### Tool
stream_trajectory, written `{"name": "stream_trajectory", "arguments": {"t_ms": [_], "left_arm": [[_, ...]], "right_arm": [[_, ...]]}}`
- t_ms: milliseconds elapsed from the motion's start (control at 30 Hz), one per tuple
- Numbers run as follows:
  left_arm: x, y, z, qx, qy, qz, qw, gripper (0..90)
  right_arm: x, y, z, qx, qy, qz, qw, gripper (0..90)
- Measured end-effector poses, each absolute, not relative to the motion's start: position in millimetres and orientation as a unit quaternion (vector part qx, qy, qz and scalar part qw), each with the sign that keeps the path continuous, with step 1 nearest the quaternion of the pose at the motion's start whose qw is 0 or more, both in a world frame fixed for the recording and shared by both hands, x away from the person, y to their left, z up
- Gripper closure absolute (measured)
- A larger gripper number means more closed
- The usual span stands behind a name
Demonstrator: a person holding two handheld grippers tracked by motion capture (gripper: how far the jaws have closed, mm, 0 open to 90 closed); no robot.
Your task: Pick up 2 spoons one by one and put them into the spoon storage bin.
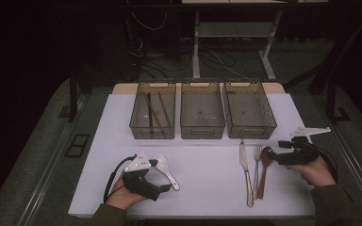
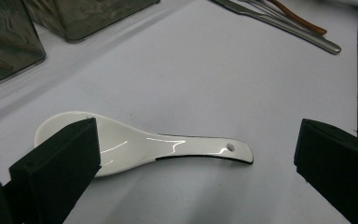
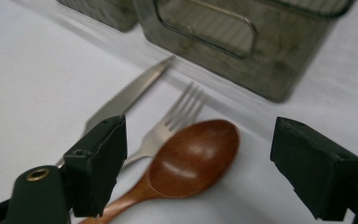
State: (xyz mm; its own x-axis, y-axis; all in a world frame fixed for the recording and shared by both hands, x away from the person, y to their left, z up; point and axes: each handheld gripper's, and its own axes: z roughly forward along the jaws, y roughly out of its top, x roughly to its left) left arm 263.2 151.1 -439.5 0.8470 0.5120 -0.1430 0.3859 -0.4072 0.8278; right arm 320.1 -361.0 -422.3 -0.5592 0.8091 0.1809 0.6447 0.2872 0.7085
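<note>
So here's where I'm at. My left gripper [image 1: 162,181] is low over the white surface [image 1: 207,183], fingers [image 2: 58,170] spread wide with nothing in them. The white ceramic spoon [image 2: 135,147] lies flat on the surface right between them in the left gripper view, bowl tucked partly behind one finger, handle with its little hole pointing toward the other. Neither finger touches it as far as I can tell.

My right gripper [image 1: 283,153] is just to the right of the wooden spoon [image 3: 191,156], and its fingers [image 3: 98,161] are also released, wide apart, gripping nothing. In the right gripper view the wooden spoon's bowl sits between them, flat on the surface. The fork [image 3: 177,119] lies just beside the wooden spoon on its left, looking like it touches the bowl, and the knife [image 3: 126,95] is left of the fork.

Taking the wooden spoon as my landmark: three clear bins sit behind it in a row. The right bin [image 1: 250,110] is nearest, the middle bin [image 1: 202,110] next to it, and the left bin [image 1: 153,110], farthest off, has chopsticks [image 1: 158,110] in it. The ceramic spoon is well off to the left.
</note>
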Motion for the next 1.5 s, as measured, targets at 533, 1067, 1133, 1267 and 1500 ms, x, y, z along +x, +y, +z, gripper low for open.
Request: {"name": "stream_trajectory", "arguments": {"t_ms": [533,1067,1133,1267,1500], "left_arm": [[261,150,-438,0.838,0.267,0.074,0.47,0.0],[260,151,-438,0.838,0.268,0.073,0.469,0.0],[260,151,-438,0.837,0.269,0.073,0.47,0.0],[260,152,-438,0.838,0.269,0.073,0.469,0.0],[261,152,-438,0.839,0.269,0.073,0.468,0.0]], "right_arm": [[331,-359,-443,0.468,0.802,0.361,0.085,34.4],[336,-354,-448,0.455,0.816,0.34,0.105,46.8],[336,-354,-448,0.453,0.818,0.339,0.103,48.8],[337,-355,-447,0.452,0.819,0.338,0.099,49.6],[332,-361,-432,0.448,0.81,0.36,0.114,59.4]]}}
